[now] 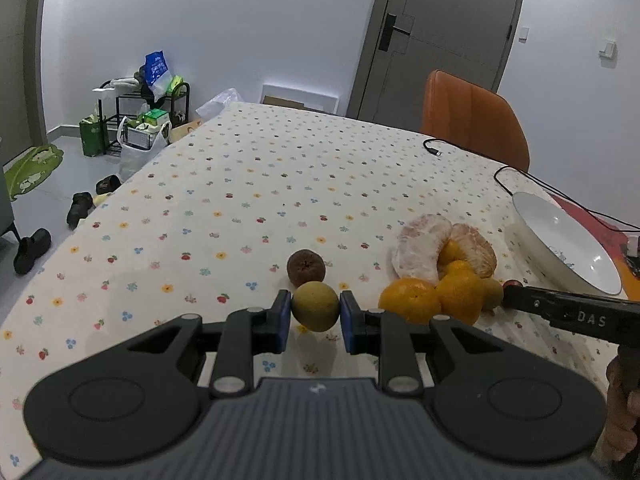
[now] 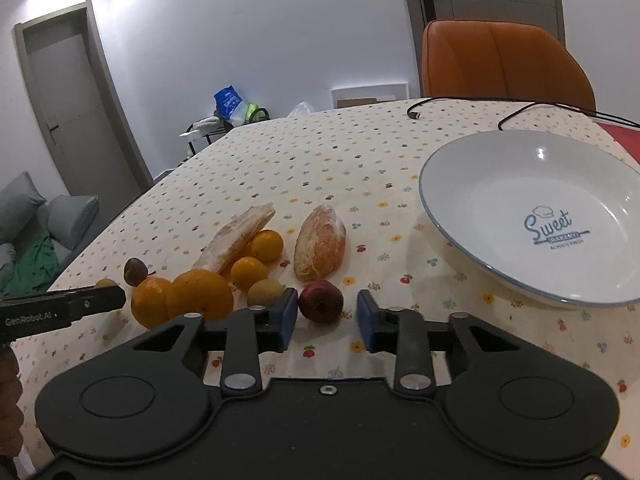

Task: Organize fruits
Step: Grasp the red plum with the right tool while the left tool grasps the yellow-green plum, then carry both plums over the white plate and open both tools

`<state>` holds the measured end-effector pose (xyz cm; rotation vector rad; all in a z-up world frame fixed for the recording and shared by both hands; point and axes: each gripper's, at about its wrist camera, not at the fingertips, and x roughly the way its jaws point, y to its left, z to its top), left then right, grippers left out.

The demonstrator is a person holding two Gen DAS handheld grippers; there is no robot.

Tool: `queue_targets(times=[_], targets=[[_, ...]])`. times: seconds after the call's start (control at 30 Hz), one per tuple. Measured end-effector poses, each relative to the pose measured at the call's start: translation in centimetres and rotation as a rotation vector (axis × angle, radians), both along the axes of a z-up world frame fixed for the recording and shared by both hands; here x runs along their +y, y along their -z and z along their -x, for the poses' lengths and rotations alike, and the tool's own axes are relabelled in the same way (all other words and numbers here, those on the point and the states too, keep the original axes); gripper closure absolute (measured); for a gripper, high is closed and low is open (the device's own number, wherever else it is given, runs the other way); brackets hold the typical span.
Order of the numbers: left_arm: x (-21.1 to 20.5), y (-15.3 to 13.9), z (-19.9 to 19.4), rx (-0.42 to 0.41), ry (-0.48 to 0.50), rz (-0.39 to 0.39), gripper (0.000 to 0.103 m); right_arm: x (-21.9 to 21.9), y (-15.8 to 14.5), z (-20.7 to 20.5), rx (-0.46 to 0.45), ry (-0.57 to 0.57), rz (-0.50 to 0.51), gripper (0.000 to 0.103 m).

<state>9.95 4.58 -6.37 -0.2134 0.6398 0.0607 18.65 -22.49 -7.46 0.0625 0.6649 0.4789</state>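
Left gripper (image 1: 315,314): we see its blue fingers (image 1: 283,316) clenched on a yellow-green fruit (image 1: 315,307), held just above the surface (image 1: 248,184).
Right gripper (image 2: 327,316): we find it spread wide around a dark red fruit (image 2: 321,301), whose left side touches one finger.
Pile: oranges (image 2: 200,296) and peeled citrus segments (image 2: 320,242) lie beside both.
Plate (image 2: 472,168): we see it white, to the right.

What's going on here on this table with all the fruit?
A person is sorting fruit with two tools. The left hand-held gripper is shut on a yellow-green fruit. The right hand-held gripper is open around a dark red fruit on the tablecloth. The white plate holds nothing yet.
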Motion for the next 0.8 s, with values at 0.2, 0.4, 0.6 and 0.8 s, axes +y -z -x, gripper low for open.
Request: queue_targets(times=[0.2, 0.4, 0.6, 0.8], targets=[[0.0, -0.4, -0.1, -0.01, -0.018, -0.007, 0.079, -1.2, -0.5, 0.6, -0.002, 0.018, -0.06, 0.081], [-1.0, -1.3, -0.1, -0.032, -0.016, -0.017, 0.079, -2.3, -1.3, 1.6, -0.03, 0.026, -0.079, 0.08], [-2.5, -2.2, -0.4, -0.05, -0.006, -0.035, 0.079, -3.9, -2.1, 2.5, -0.067, 0.064, -0.101, 0.08], [-4.5, -3.0, -0.7, -0.065, 0.022, -0.053, 0.079, -5.7, -2.7, 3.3, -0.099, 0.113, -0.126, 0.08]])
